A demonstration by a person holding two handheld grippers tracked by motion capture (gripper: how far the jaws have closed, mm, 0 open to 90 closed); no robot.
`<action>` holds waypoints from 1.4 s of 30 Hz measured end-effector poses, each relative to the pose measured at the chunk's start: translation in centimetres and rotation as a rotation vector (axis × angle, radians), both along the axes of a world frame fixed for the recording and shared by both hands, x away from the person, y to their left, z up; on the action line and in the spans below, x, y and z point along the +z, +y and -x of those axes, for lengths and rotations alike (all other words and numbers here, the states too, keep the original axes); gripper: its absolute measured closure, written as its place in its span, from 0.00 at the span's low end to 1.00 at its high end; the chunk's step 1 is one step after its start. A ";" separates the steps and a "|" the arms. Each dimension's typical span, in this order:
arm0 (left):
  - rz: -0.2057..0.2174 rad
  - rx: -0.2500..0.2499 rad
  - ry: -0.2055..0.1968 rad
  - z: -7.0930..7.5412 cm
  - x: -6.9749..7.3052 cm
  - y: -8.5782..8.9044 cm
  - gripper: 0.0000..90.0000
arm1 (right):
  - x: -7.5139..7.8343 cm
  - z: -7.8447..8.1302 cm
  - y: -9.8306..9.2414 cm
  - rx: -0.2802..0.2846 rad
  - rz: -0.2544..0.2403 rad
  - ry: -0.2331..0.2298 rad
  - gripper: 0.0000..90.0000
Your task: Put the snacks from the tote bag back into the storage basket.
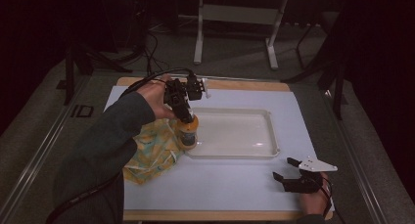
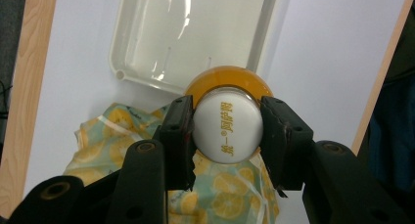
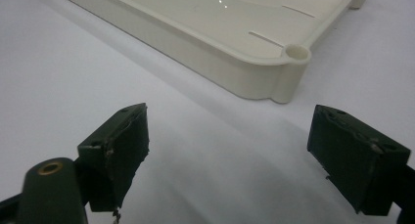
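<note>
Orange bottle (image 2: 226, 82), white cap, clamped in left fingers (image 2: 178, 128); right fingers (image 3: 122, 136) agape.

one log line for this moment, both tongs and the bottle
left tongs: shut on bottle cap | bottle: at tray left edge, beside yellow cloth | right tongs: open, nothing between, near tray corner

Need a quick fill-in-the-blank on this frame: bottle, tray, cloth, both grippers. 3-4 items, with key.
1. The left gripper is shut on the ____ cap of the orange bottle.
2. The bottle is at the ____ edge of the tray in the high view.
3. The cloth beside the tray is printed with ____ slices.
4. The right gripper rests on the white mat with its jaws ____.

Missing words: white; left; lemon; open
</note>
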State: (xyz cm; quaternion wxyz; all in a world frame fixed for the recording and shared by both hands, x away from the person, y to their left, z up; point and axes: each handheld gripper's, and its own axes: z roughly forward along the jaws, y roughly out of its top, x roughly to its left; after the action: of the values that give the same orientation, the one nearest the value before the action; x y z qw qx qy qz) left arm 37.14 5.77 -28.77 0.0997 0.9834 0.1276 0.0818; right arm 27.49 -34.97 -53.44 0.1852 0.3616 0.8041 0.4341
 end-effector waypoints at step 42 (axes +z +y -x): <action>-0.015 -0.028 0.010 -0.8 -3.3 -3.6 0.65 | 0.0 0.0 0.0 0.000 0.000 -0.003 0.17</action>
State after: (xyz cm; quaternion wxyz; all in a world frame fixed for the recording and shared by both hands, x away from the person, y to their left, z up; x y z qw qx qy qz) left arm 37.95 2.19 -32.07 0.0929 0.9862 0.1139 0.0765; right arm 27.46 -34.98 -53.43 0.1864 0.3610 0.8038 0.4347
